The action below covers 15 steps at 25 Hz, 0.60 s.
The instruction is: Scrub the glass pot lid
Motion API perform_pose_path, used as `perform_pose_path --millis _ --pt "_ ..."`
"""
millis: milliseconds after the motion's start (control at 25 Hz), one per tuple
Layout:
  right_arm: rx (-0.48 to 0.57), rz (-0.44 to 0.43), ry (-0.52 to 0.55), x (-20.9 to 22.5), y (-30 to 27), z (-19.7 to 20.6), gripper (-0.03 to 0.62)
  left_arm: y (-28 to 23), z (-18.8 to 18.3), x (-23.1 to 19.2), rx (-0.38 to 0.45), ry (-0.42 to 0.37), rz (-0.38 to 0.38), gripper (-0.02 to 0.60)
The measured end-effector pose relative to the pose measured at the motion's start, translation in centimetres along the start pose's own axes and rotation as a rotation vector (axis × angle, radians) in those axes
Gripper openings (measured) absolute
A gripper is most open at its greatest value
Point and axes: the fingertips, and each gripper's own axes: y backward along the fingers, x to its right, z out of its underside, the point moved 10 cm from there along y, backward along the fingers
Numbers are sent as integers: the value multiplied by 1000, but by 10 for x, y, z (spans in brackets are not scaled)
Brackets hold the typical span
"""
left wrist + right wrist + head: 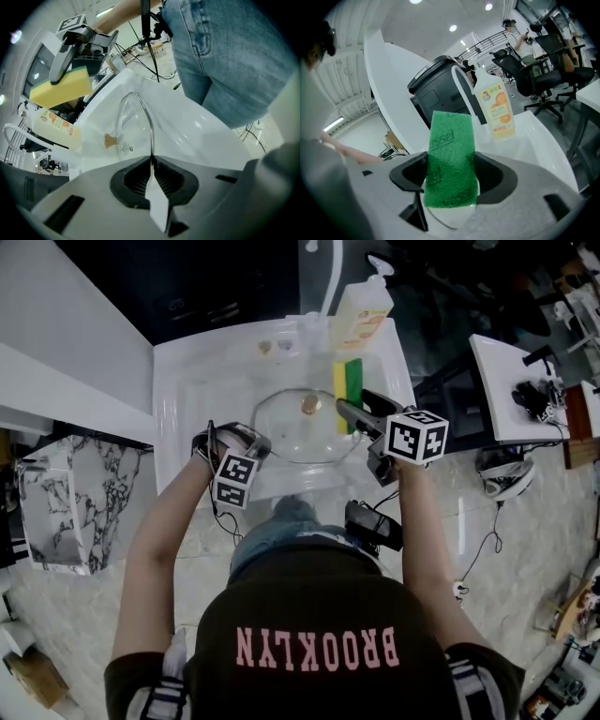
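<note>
The glass pot lid (pixel 298 427) with its brown knob (pixel 310 405) stands tilted in the white sink (pixel 187 390). My left gripper (pixel 251 442) is shut on the lid's near-left rim; in the left gripper view the thin metal rim (pixel 151 140) runs straight into the closed jaws (pixel 151 164). My right gripper (pixel 350 410) is shut on a yellow-and-green sponge (pixel 347 381), held above the lid's right side. In the right gripper view the sponge's green face (pixel 450 159) fills the gap between the jaws. The same sponge (pixel 61 89) shows in the left gripper view, apart from the lid.
A soap bottle (pixel 361 310) stands at the sink's back right corner, next to the white faucet (pixel 461 89). A marble-patterned box (pixel 61 502) sits on the floor at left. A white table (pixel 511 390) with gear is at right. The person's legs are close against the sink's front edge.
</note>
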Motion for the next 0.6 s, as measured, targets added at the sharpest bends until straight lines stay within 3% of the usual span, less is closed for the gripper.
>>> perform_pose_path --millis 360,600 --pt "53 70 71 -9 4 -7 290 -2 4 5 20 92 -40 21" --pt "75 83 90 -9 6 -11 288 1 12 8 8 59 -119 21"
